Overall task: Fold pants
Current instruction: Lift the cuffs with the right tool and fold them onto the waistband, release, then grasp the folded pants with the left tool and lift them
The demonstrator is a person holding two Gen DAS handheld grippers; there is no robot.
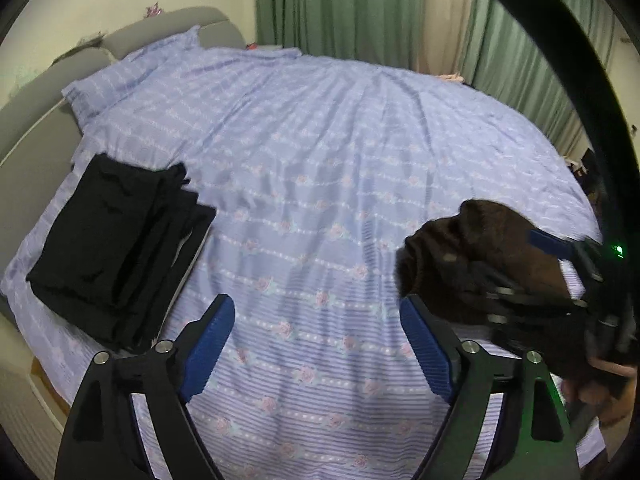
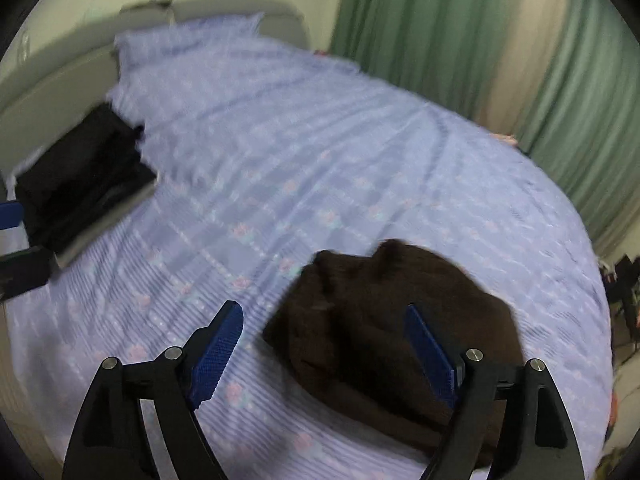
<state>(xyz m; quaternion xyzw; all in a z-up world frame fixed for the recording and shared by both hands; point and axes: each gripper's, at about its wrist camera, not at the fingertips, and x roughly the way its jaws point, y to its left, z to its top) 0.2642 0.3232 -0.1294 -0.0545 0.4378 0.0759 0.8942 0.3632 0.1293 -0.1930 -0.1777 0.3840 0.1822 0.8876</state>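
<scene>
While both sets of fingers stood wide apart and empty, you had the brown pants [image 2: 384, 320] lying bunched on the bed [image 1: 320, 140].

Your left gripper [image 1: 316, 336] hovered over bare striped, flowered sheet, with nothing between its blue pads [image 1: 210, 344]. Your right gripper [image 2: 324, 344] pointed down at the brown pants: the crumpled heap lay under and beyond its right finger [image 2: 430, 354], while its left finger was over the sheet; the pads pressed on nothing. In the left wrist view, that gripper appeared blurred over the heap at the right. A stack of folded black pants [image 1: 120, 248] rested well apart, near the left edge of the bed beside the grey headboard [image 1: 36, 136]. Green curtains [image 2: 460, 32] hung behind.
</scene>
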